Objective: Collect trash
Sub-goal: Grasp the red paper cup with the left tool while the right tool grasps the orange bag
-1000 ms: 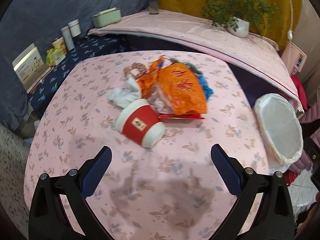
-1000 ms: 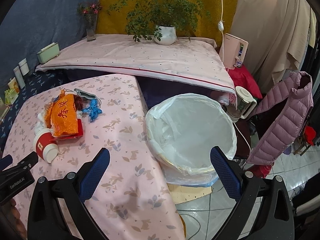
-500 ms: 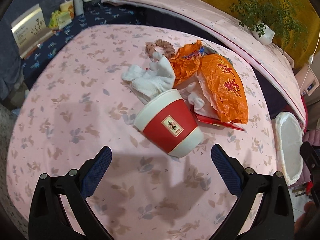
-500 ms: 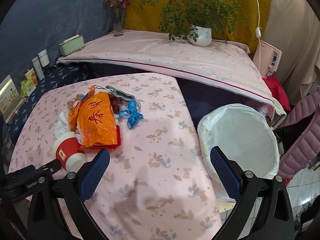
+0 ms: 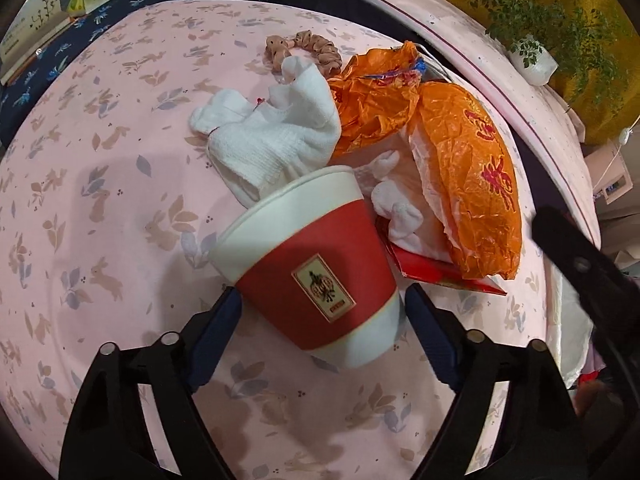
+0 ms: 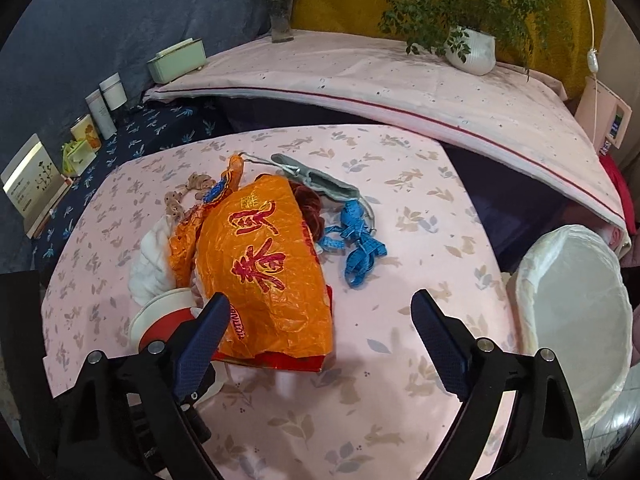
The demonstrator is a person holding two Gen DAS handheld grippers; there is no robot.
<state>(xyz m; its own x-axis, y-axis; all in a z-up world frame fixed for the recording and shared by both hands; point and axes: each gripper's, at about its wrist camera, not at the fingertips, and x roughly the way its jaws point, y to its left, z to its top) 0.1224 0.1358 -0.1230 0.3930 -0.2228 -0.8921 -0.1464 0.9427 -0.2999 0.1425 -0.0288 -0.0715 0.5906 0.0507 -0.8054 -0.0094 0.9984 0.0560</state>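
Observation:
A red and white paper cup (image 5: 308, 264) lies on its side on the pink tablecloth. My left gripper (image 5: 322, 312) is open, with its fingers on either side of the cup's base. Behind the cup lie a white cloth (image 5: 272, 140), orange plastic bags (image 5: 468, 176), a red packet (image 5: 436, 272) and a brown scrunchie (image 5: 308, 46). My right gripper (image 6: 318, 320) is open and empty, over the near end of the orange bag (image 6: 264, 264). A blue tape (image 6: 360, 240) and a grey mask (image 6: 320, 180) lie beside the bag. The cup's rim (image 6: 156, 316) shows at left.
A white-lined trash bin (image 6: 572, 320) stands off the table's right edge. A raised pink shelf (image 6: 380, 80) behind holds a potted plant (image 6: 468, 48), a vase (image 6: 280, 20) and a green box (image 6: 176, 60). Bottles and cards (image 6: 60, 152) stand on the dark cloth at left.
My left gripper has moved forward and down so its fingers now flank the cup. My right gripper has swung left from the bin toward the trash pile.

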